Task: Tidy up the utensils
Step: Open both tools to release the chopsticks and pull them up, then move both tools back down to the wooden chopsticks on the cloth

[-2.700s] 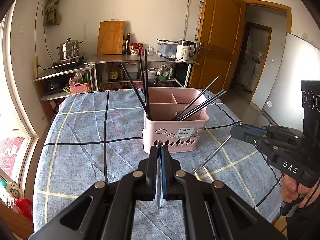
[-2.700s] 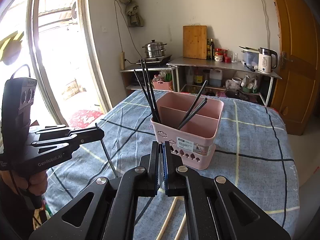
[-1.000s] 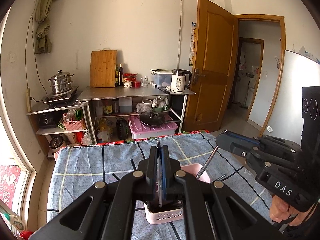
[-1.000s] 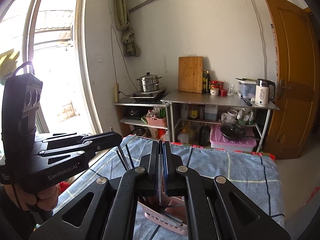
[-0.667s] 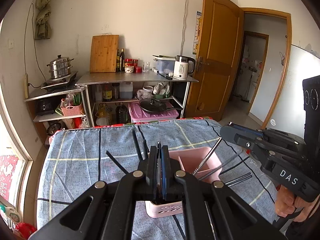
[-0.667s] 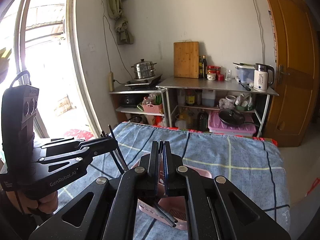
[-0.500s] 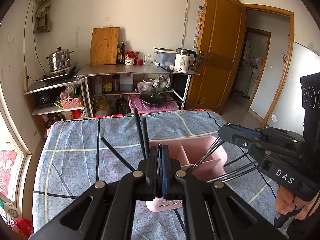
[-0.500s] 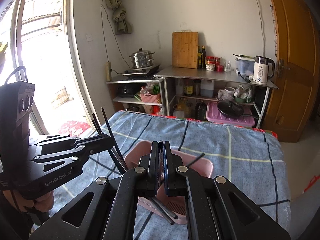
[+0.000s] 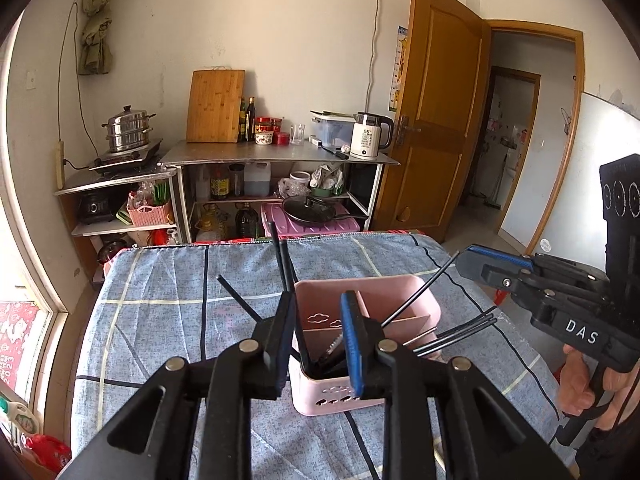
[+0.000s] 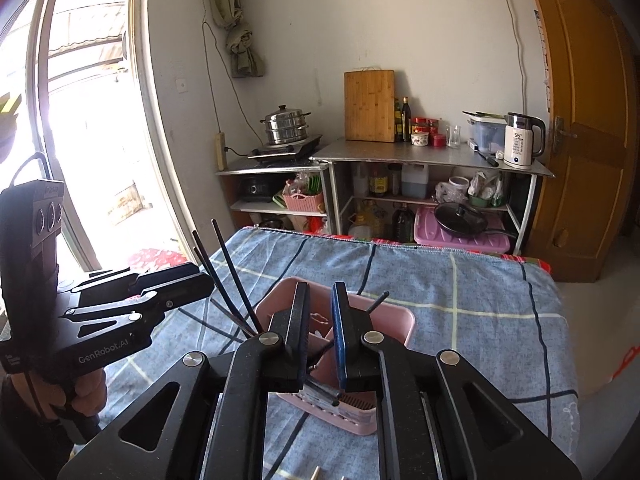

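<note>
A pink divided utensil basket point(image 9: 404, 292) stands on the blue checked tablecloth point(image 9: 168, 320) and holds several black chopsticks point(image 9: 420, 300) that lean out of its compartments. My left gripper point(image 9: 318, 312) is open and empty, right above the basket's left compartment. My right gripper point(image 10: 320, 312) is open and empty above the same basket point(image 10: 396, 320), where more black chopsticks point(image 10: 230, 276) stick out to the left. Each gripper shows in the other's view: the right gripper point(image 9: 472, 260) at the right, the left gripper point(image 10: 200, 280) at the left.
A metal shelf unit point(image 9: 276, 152) with a kettle, cutting board, jars and a steamer pot stands against the far wall. An open wooden door point(image 9: 440, 108) is at the right. A bright window or doorway point(image 10: 88, 120) is at the left. A pale chopstick tip point(image 10: 316, 472) lies on the cloth near me.
Both grippers came down from high above toward the basket and opened; the thin utensils that they held shut are no longer between the fingers.
</note>
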The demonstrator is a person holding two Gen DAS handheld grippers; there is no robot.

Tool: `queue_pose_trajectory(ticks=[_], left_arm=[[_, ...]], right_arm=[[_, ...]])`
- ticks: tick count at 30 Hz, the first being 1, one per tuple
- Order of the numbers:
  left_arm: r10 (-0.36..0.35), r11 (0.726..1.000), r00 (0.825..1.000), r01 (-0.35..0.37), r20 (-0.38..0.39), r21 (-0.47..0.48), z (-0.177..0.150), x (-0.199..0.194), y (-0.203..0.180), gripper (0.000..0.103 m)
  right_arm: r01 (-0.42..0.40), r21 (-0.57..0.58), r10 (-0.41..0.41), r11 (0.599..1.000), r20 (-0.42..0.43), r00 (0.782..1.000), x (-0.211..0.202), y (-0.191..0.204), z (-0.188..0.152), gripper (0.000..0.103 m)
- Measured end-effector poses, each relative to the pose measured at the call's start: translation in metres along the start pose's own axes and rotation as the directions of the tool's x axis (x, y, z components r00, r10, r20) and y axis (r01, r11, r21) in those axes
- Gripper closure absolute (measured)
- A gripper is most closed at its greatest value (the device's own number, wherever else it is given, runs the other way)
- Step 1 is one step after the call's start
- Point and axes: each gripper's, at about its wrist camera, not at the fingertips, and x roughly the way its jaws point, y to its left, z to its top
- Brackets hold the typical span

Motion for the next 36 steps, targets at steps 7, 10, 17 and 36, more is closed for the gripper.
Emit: queue_pose_trajectory(ticks=[7,10,17,36], left_arm=[[0.012,1.0,0.998,-0.012,0.061,-0.005,-0.022,-0.042,-0.004,0.076],[0.01,1.0,0.997,-0.009,0.075,-0.011,-0.039,-0.057,-0.008,0.076],[0.004,1.0,0.997,-0.003,0.075,-0.018,-0.084,-0.078,-0.021,0.076],[-0.03,0.999,0.999,0.029,-0.037,-0.032,-0.152,-0.068,-0.052,0.075]], right_arm=[[-0.007,0.0,0.007,1.0,0.065,0.998,-0.046,0.002,-0.022,0.092],[-0.004,-0.003,0.004,1.0,0.078,0.997,-0.063,0.003,-0.039,0.092],[-0.004,0.017,0.003,1.0,0.078,0.997,-0.093,0.001,-0.08,0.092],[0.035,0.072,-0.033,0.997,-0.028,0.999,-0.099,-0.01,-0.152,0.092]])
